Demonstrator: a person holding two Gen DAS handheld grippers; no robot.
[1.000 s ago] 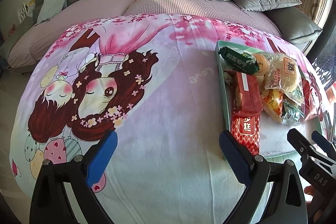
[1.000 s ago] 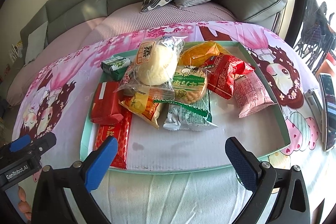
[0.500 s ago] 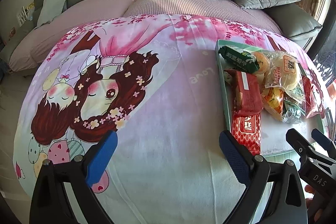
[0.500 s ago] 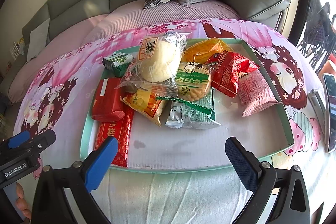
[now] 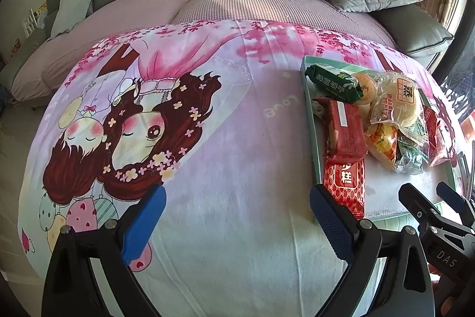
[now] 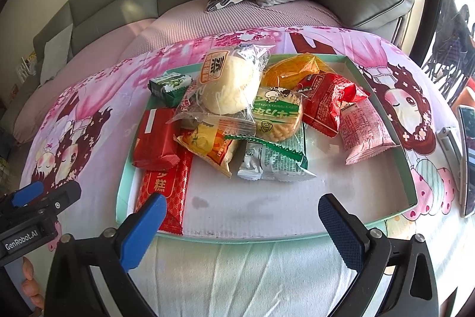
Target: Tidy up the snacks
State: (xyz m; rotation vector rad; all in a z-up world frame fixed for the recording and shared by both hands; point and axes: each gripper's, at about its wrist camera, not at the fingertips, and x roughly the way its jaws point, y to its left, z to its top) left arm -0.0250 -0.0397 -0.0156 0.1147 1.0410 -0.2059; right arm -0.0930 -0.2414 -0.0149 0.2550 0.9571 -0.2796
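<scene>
**Fingers wide, snacks heaped in tray**

Both grippers stand wide apart and hold nothing: left gripper (image 5: 236, 223) over the printed blanket (image 5: 207, 138), right gripper (image 6: 242, 225) at the tray's (image 6: 297, 229) 6 o'clock rim. Snack packets (image 6: 237, 115) lie overlapped in a loose heap toward 12 o'clock; the near tray floor is bare. Judgement: gathered, not sorted. Progress indeterminate.

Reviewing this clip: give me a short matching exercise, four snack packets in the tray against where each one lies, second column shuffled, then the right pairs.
Things:
1. steamed bun packet
2. pink packet
3. green cake packet
4. long red packet

Places:
A. far left corner of the tray
B. near left, closest to the right gripper
C. on top of the pile
D. right side, beside the red bag

Pairs: 1-C, 2-D, 3-A, 4-B
</scene>
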